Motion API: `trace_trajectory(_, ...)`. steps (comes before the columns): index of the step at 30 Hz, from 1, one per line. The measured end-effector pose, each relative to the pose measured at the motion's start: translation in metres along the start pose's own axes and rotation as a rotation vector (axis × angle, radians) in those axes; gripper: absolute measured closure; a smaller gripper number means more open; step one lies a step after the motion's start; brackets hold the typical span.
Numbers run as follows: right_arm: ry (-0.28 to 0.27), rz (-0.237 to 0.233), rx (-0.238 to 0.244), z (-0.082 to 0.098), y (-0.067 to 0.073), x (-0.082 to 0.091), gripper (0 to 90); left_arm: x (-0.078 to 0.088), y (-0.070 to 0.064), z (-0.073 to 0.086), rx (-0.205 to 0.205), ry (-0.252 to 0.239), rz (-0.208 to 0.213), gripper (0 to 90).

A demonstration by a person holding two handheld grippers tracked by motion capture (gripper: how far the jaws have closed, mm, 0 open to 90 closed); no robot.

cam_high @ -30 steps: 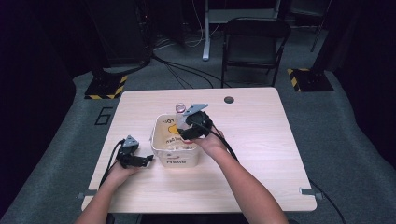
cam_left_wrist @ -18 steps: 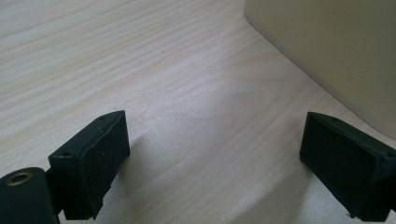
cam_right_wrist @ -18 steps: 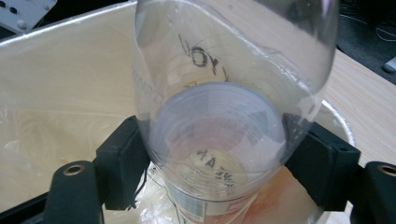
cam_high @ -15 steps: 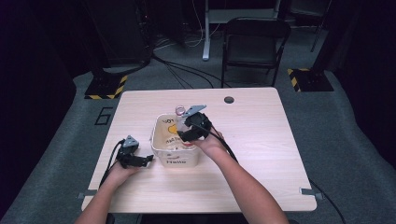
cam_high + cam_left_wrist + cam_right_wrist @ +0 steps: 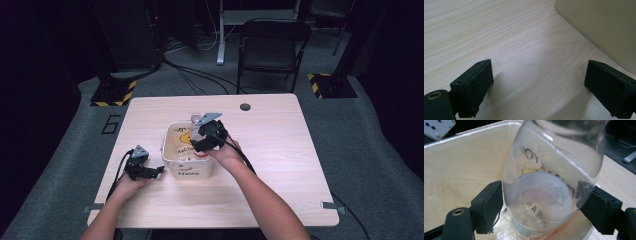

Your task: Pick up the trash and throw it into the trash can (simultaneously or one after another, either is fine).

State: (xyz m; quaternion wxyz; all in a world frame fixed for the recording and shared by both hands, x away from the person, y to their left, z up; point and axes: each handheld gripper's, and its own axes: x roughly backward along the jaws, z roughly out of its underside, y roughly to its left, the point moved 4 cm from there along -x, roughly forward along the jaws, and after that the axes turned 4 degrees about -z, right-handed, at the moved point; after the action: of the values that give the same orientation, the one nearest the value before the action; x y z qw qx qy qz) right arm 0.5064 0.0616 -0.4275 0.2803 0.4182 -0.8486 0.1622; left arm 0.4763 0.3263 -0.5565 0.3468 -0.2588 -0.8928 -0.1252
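A cream plastic bin [image 5: 176, 161] with "Hello" printed on its front stands mid-table, lined with a clear bag. My right gripper [image 5: 207, 135] hovers over the bin's right side, shut on a clear plastic bottle [image 5: 196, 134]. In the right gripper view the bottle [image 5: 549, 182] sits tilted between the jaws of the right gripper [image 5: 546, 207], with the bin's inside [image 5: 461, 170] behind it. My left gripper [image 5: 145, 170] rests on the table just left of the bin. In its own view the left gripper [image 5: 539, 87] is open and holds nothing, with the bin wall [image 5: 604, 25] close ahead at the right.
The wooden table [image 5: 285, 165] has a cable hole [image 5: 245, 106] near its far edge. A black chair [image 5: 272, 47] stands behind the table, and cables lie on the grey floor. Both forearms reach in from the near edge.
The right gripper with the bottle has dipped slightly toward the bin. The left gripper has stayed where it was.
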Motion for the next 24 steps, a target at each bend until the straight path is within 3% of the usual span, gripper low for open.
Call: trace_trajectory(24,-0.071,0.008,-0.001,0.004,-0.011,0.045,19.3,0.000,0.000,0.000,-0.001,0.000,-0.001,8.2)
